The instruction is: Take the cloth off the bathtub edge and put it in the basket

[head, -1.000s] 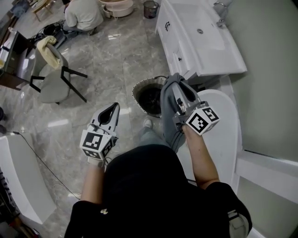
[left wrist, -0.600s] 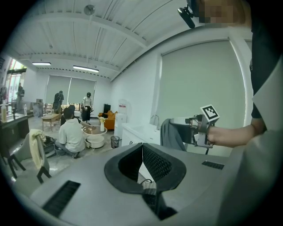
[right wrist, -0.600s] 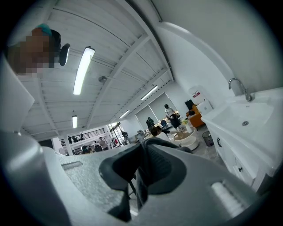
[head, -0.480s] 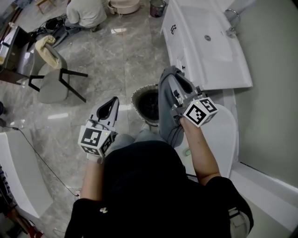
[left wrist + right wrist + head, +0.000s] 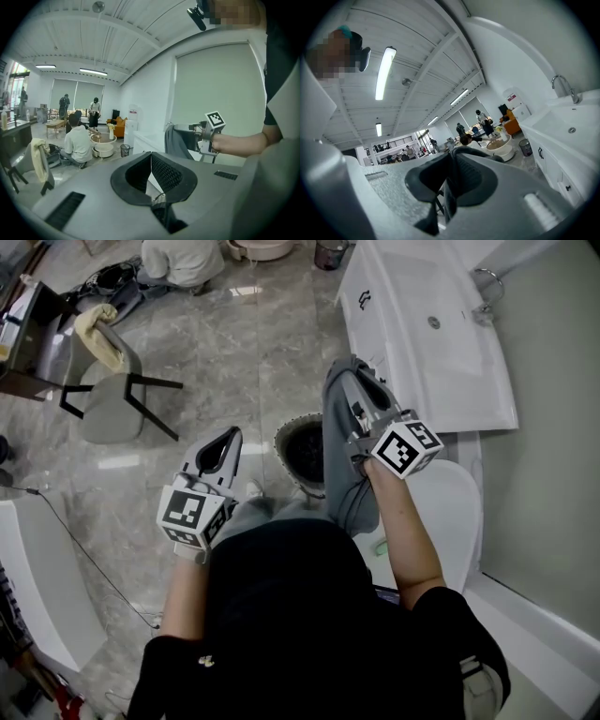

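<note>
Nearest the camera, the wearer's black top fills the lower middle of the head view and hides the floor beneath it, with both forearms reaching out from it. The left gripper (image 5: 225,442) is held out over bare marble floor and points slightly down. In its own view its jaws meet at the tips with nothing between them. The right gripper (image 5: 354,373) is held about level and further out, its jaws clamped on the grey cloth (image 5: 339,460), which drapes over the tips and hangs in a long fold. That fold covers the right side of the dark round basket (image 5: 282,435), which stands on the floor between the two grippers, so only its left rim and part of its inside show. Whether the cloth hangs over the opening cannot be told. The cloth is clear of the white bathtub (image 5: 457,507) at right, which the right arm partly covers. Beyond are a white vanity (image 5: 441,362) with a tap (image 5: 485,304), and at left a grey chair (image 5: 105,409) with a pale towel (image 5: 97,334) over its back. At the top edge a crouching person (image 5: 178,259) is only partly in frame.
</note>
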`<state>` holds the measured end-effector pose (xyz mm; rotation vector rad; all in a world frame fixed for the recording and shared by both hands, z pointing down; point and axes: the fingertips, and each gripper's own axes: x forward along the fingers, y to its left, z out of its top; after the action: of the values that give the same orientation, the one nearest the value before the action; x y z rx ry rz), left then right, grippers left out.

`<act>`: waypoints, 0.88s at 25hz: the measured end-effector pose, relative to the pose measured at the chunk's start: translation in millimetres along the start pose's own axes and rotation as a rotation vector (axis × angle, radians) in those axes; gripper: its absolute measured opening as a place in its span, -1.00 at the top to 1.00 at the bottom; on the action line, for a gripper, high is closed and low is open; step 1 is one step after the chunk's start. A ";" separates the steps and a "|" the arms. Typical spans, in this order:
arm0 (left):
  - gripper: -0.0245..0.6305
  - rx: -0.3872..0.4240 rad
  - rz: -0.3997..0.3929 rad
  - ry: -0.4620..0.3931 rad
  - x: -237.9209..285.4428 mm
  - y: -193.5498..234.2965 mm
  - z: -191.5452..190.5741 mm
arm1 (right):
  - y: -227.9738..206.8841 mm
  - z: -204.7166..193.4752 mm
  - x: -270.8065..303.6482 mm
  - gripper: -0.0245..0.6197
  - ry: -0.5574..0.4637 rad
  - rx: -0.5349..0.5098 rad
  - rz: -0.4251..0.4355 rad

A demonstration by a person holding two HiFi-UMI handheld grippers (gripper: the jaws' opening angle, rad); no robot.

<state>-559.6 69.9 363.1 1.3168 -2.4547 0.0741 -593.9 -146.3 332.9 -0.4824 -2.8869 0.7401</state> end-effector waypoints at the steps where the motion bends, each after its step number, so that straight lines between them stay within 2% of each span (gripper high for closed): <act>1: 0.89 0.002 0.002 0.002 -0.4 1.5 -0.6 | -0.7 -0.2 1.9 0.79 -0.002 0.002 0.001; 14: 0.89 -0.010 0.029 0.020 -2.0 71.0 -3.8 | 5.3 -3.6 84.5 0.78 -0.012 -0.007 0.032; 22: 0.89 -0.024 0.030 0.042 -0.4 93.1 -12.2 | 8.8 -9.1 114.5 0.78 0.001 -0.025 0.049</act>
<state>-631.9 125.5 385.4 1.2563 -2.4331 0.0781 -697.5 -96.6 341.1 -0.5587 -2.8959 0.7113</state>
